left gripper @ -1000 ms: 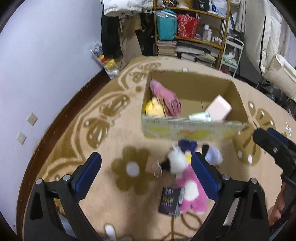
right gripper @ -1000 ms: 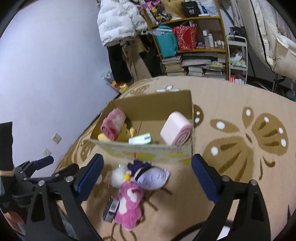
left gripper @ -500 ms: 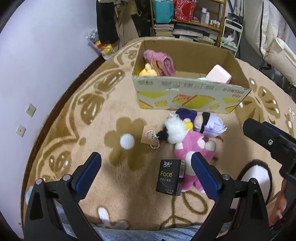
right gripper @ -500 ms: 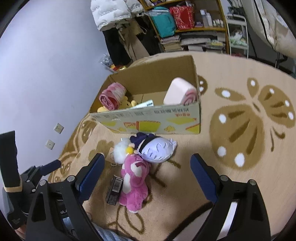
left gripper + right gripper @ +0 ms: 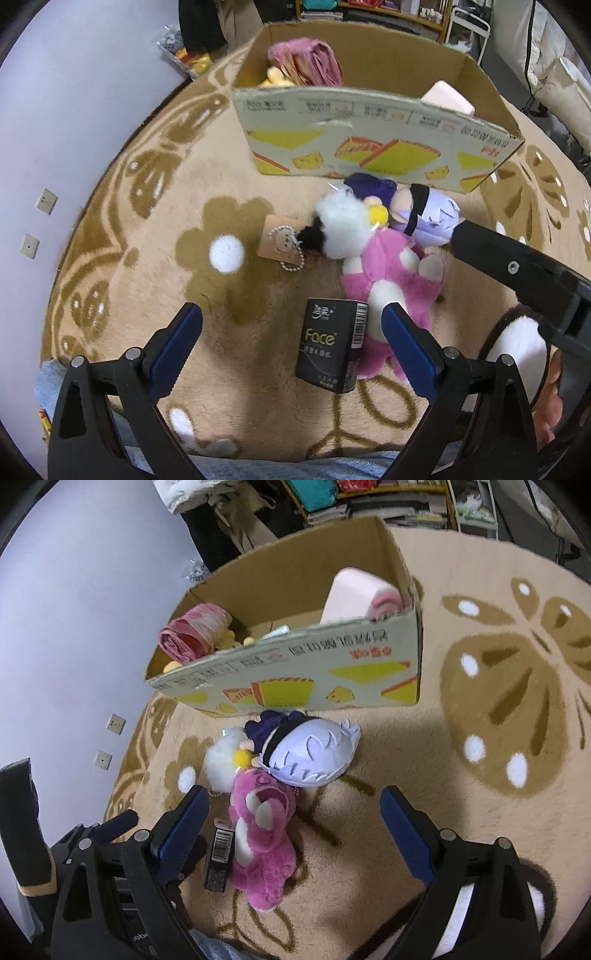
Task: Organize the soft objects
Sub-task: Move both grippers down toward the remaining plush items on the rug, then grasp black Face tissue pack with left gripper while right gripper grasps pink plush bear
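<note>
Down on the floor, a tan rug with brown flower and butterfly shapes covers everything. A cardboard box printed with yellow cheese wedges sits open on it, holding a rolled pink cloth at one end, something yellow tucked beside that roll, and a pale pink roll at the other end.

Just in front of the box lies a heap of soft toys, all touching: a lavender plush nearest the box, a white fluffy toy beside it, and a pink plush stretched out toward the person. A black tissue pack marked "Face" lies against the pink plush. A small brown tag with a bead chain rests by the white toy.

The left gripper hangs above the tissue pack with its jaws spread wide, holding nothing. The right gripper hangs over the pink plush, its jaws likewise wide apart and empty.
</note>
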